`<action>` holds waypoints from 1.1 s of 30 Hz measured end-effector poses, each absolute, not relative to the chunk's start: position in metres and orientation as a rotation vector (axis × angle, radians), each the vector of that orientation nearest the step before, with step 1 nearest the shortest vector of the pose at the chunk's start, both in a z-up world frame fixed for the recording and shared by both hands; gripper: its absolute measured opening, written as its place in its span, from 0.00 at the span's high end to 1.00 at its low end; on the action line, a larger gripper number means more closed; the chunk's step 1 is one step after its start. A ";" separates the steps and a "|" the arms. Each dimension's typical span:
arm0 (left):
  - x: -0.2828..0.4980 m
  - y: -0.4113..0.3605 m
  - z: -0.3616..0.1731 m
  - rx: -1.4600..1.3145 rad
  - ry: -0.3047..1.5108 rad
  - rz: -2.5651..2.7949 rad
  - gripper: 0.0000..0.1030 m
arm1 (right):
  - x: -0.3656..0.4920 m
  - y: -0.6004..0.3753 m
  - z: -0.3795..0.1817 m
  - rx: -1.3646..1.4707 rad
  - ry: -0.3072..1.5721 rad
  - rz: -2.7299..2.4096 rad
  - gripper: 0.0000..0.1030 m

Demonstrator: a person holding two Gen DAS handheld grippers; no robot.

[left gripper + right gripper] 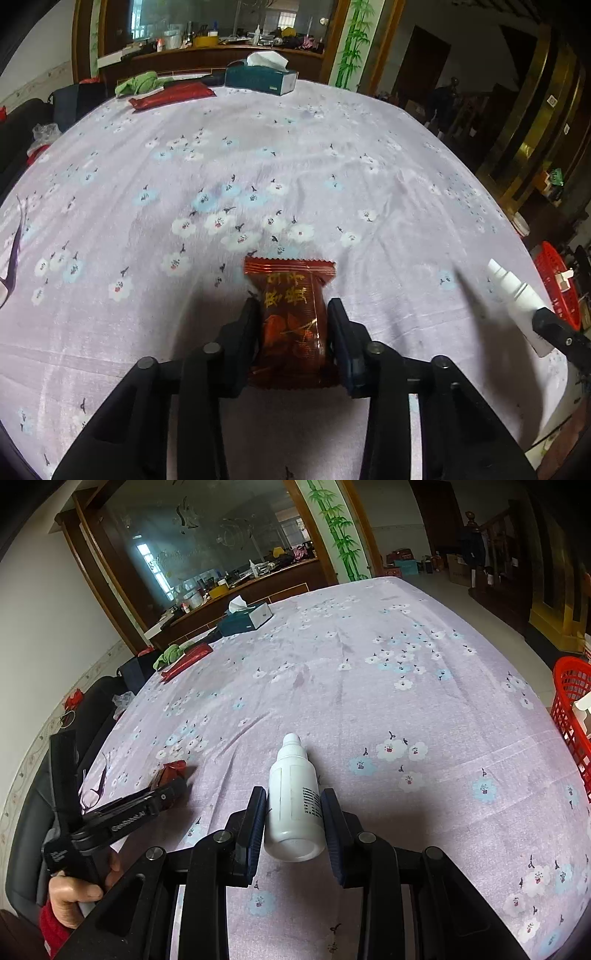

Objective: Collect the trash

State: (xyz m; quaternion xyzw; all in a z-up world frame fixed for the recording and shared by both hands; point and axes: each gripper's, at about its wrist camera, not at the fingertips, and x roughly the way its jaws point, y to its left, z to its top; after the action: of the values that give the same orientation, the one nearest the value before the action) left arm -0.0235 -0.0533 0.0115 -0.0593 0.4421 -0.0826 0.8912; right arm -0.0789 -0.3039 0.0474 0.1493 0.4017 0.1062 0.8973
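A red snack wrapper (291, 317) with gold lettering sits between the fingers of my left gripper (293, 314), which is shut on it just above the floral tablecloth. The same wrapper (170, 771) and the left gripper (173, 788) show at the left of the right wrist view. My right gripper (294, 805) is shut on a small white plastic bottle (293, 805), cap pointing away. That bottle (511, 286) appears at the right edge of the left wrist view, with the right gripper's fingers (550, 325) on it.
A red plastic basket (572, 705) stands off the table's right edge, also seen as a red basket (556, 284). At the far side lie a teal tissue box (260, 79), a long red packet (171, 96) and a green cloth (140, 83). A hand (74, 890) holds the left gripper.
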 end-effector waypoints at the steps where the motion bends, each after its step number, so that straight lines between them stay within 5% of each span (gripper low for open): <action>1: -0.023 -0.053 0.011 -0.124 0.917 -0.172 0.66 | -0.079 -0.304 0.047 0.310 0.833 0.221 0.68; 15: -0.054 -0.080 0.045 -0.080 0.757 -0.204 0.69 | -0.080 -0.299 0.046 0.294 0.827 0.225 0.68; 33: -0.062 -0.110 0.048 -0.023 0.761 -0.253 0.69 | -0.084 -0.301 0.049 0.301 0.816 0.227 0.68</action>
State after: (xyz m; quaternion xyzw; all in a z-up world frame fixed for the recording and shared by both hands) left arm -0.0624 -0.1104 0.0478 -0.0112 0.3705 -0.1229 0.9206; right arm -0.0839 -0.3009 0.0492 0.1457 0.3943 0.1098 0.9007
